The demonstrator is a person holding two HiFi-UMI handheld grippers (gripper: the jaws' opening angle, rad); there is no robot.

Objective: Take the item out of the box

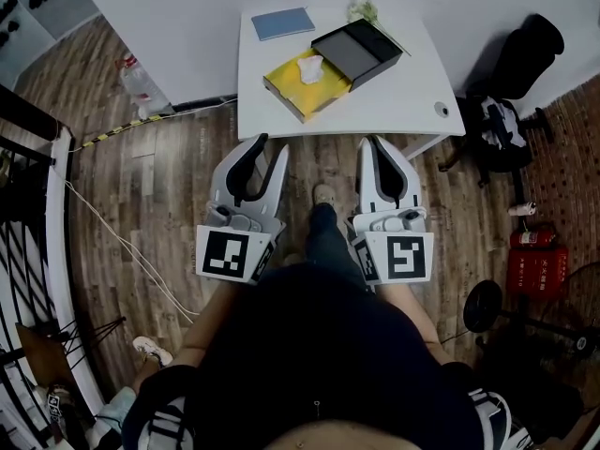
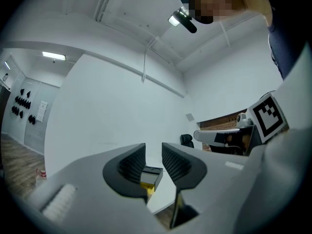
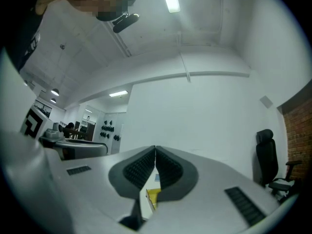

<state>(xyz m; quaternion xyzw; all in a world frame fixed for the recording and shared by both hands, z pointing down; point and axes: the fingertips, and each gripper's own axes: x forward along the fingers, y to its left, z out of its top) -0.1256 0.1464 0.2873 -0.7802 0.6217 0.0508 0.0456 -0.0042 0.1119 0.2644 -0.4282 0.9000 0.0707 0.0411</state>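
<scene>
I hold my left gripper [image 1: 272, 144] and right gripper [image 1: 373, 141] level, side by side, facing the white table [image 1: 281, 111]. Left jaws apart, right jaws together, both empty. The open yellow cardboard box [image 1: 298, 97] lies diagonally.

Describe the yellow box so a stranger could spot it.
Find the white table against the wall. Near its front edge lies the yellow box, open, with a white item inside. Unlike the black box beside it and the blue notebook, it is yellow.
</scene>
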